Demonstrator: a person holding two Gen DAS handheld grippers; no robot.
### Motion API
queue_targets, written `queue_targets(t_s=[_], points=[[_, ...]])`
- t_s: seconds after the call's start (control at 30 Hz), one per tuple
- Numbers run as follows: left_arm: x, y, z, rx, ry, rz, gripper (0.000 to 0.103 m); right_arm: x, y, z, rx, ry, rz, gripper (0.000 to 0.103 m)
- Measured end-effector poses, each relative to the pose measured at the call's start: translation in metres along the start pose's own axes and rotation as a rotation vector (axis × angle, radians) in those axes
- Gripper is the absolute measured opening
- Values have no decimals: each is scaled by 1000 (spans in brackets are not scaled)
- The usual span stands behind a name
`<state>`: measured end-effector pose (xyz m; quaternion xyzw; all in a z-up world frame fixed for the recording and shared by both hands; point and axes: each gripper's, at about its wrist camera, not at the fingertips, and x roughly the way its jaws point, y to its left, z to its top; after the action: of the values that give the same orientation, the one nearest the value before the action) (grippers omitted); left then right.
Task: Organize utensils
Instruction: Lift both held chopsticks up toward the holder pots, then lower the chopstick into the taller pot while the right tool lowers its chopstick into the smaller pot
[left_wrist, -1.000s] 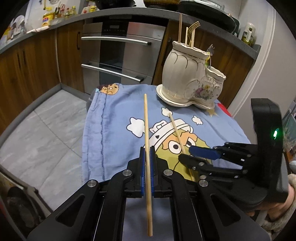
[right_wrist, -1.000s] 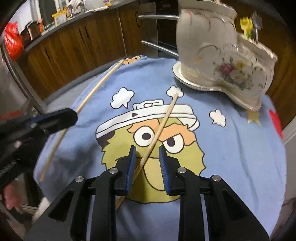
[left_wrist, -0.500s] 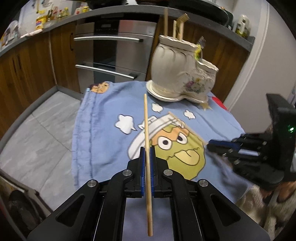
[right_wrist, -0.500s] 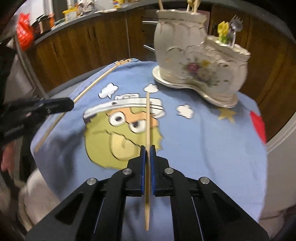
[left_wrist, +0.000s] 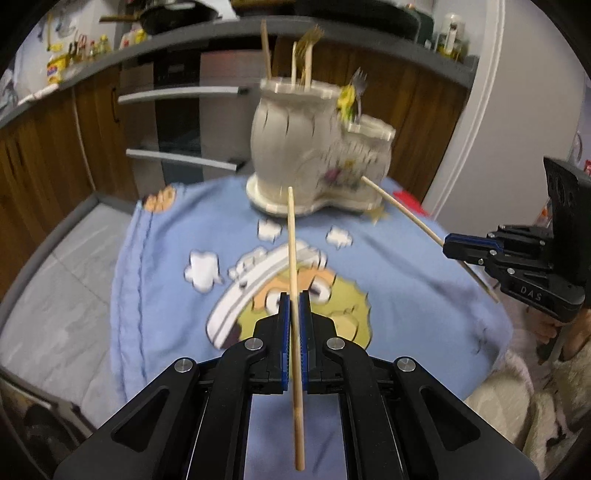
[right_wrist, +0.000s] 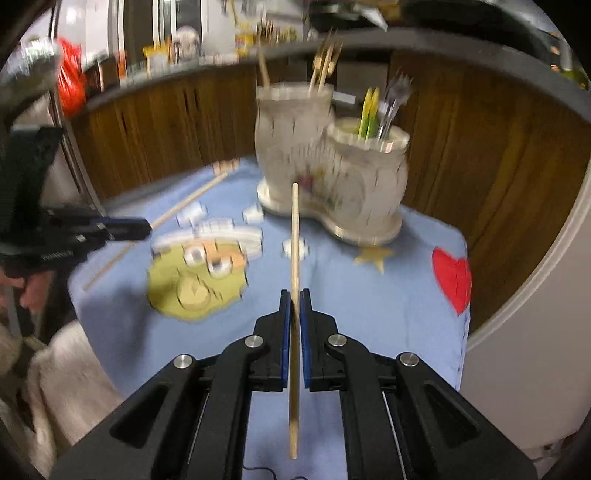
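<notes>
Holding: one wooden chopstick (left_wrist: 293, 266) clamped between the pads of my left gripper (left_wrist: 294, 317), and a second chopstick (right_wrist: 294, 258) pinched the same way in my right gripper (right_wrist: 294, 314); both are lifted off the blue cartoon cloth (left_wrist: 166, 236), tips aimed at the holder.
Holder: the cream ceramic utensil holder (left_wrist: 317, 147) stands at the far edge of the cloth-covered table, its taller pot beside a lower one.
Done: sticks and a gold fork already stand in the tall pot; no loose utensil shows on the cloth.
Left: I judge both chopsticks must be dropped in, likely the tall pot with the other sticks.
Left view only: my right gripper from the side, its chopstick slanting toward the holder's base.
Right view only: the low pot's mouth, holding yellow-green handles and metal forks (right_wrist: 391, 99), and a red heart (right_wrist: 452, 277) at the cloth's right edge.
</notes>
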<state>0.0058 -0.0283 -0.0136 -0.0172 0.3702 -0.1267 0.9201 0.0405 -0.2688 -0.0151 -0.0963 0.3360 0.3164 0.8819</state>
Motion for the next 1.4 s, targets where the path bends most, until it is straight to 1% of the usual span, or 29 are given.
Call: queue_targets(t_s=[0.2,0.33,0.4,0.53,0.63,0.7,0.73,0.8,0.9,0.97,1.03,1.13,1.17,1.27,1.4], points=[[-20,-9,23,39,-99,-17,5,-19,-9,27,33,-184,49,5],[-24,-6,43,26,-171,-52,5,-27,-16,46,59,-309,59,5],[-24,-4,60,10,-232,-62,5,-28,-26,59,110,-371,73,5],[-18,-5,94,-15,-339,-77,5,-24,-49,85,223,-485,71,5],[-14,-2,119,-50,-427,-113,5,-19,-67,101,305,-553,59,5],[-9,2,135,-84,-485,-150,5,-11,-79,112,353,-571,61,5],[-7,3,141,-96,-501,-155,5,-9,-83,116,367,-576,55,5],[1,5,155,-117,-533,-162,5,-1,-89,125,393,-587,39,5],[12,9,167,-145,-568,-191,5,13,-97,134,430,-600,30,5],[20,10,173,-156,-592,-197,5,24,-99,141,439,-604,9,5],[24,6,177,-137,-612,-178,5,31,-96,143,428,-614,-27,5],[34,1,181,-108,-625,-140,5,40,-88,145,400,-622,-50,5],[37,0,182,-107,-626,-116,5,42,-87,145,395,-623,-58,5],[48,0,184,-107,-617,-91,5,51,-80,145,353,-636,-111,5],[58,-6,180,-63,-617,-63,5,59,-69,140,287,-662,-169,5]])
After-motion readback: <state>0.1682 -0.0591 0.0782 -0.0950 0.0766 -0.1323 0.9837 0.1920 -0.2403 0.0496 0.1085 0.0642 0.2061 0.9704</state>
